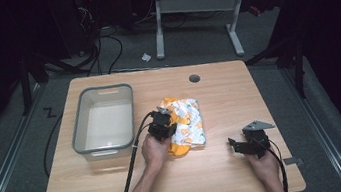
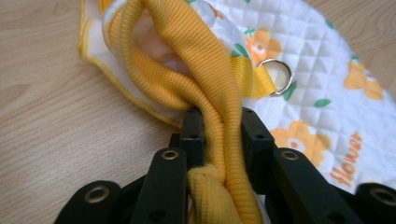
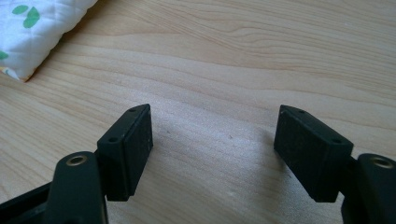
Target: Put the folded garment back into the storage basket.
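Nearest the lens in the left gripper view, a ribbed yellow band (image 2: 212, 116) of the small quilted garment (image 1: 185, 120) is pinched between the black jaws of the left gripper (image 2: 219, 128), which press on it from both sides. The garment — white, printed with orange flowers, with a metal ring (image 2: 275, 76) on a yellow strap — lies near the middle of the wooden table (image 1: 218, 89), just right of the grey plastic bin (image 1: 103, 118) and apart from it. At the near right, the right gripper (image 1: 238, 146) rests well clear of the cloth; in its own view the jaws stand spread with bare wood between them. The likely trouble is in the hold: only a narrow fold of stretchy ribbing is caught, so a quick lift could let it slide out between the pads, or the rest of the garment could hang low and drag against the bin's rim — and the ring might snag there if the cloth is carried over it.
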`<control>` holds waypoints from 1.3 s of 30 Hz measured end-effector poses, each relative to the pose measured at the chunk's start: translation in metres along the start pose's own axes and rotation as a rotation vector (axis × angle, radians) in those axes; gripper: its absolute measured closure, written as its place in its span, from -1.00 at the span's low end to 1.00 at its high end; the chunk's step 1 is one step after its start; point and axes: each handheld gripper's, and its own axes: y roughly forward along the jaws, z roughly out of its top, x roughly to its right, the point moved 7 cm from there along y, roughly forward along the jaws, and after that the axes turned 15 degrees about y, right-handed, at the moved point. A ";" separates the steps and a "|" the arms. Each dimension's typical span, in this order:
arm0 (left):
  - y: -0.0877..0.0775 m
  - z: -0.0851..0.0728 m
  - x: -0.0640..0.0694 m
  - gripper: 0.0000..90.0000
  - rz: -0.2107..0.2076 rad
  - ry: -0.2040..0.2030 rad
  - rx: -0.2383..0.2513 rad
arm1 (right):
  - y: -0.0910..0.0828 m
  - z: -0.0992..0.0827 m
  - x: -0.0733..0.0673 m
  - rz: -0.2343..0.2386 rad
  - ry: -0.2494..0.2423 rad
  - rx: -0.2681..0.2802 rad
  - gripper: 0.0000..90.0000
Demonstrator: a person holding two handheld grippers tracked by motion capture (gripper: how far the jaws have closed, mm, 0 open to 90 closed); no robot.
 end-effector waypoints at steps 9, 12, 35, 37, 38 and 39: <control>-0.026 0.010 0.000 0.68 -0.019 0.004 0.060 | 0.000 0.000 0.000 0.000 -0.001 -0.001 -0.38; -0.034 0.013 0.000 0.68 -0.028 0.004 0.083 | 0.000 0.000 0.000 0.000 -0.003 -0.001 -0.38; -0.084 0.036 -0.005 0.69 -0.050 0.047 0.171 | 0.000 0.000 0.000 0.000 -0.003 -0.001 -0.38; -0.090 0.040 -0.008 0.69 -0.055 0.046 0.183 | 0.000 0.000 0.000 0.000 -0.002 -0.001 -0.38; -0.092 0.041 -0.009 0.69 -0.061 0.039 0.194 | 0.000 0.000 0.000 0.000 -0.002 -0.001 -0.38; -0.094 0.042 -0.011 0.69 -0.067 0.032 0.197 | 0.000 0.000 0.000 0.000 -0.002 -0.001 -0.38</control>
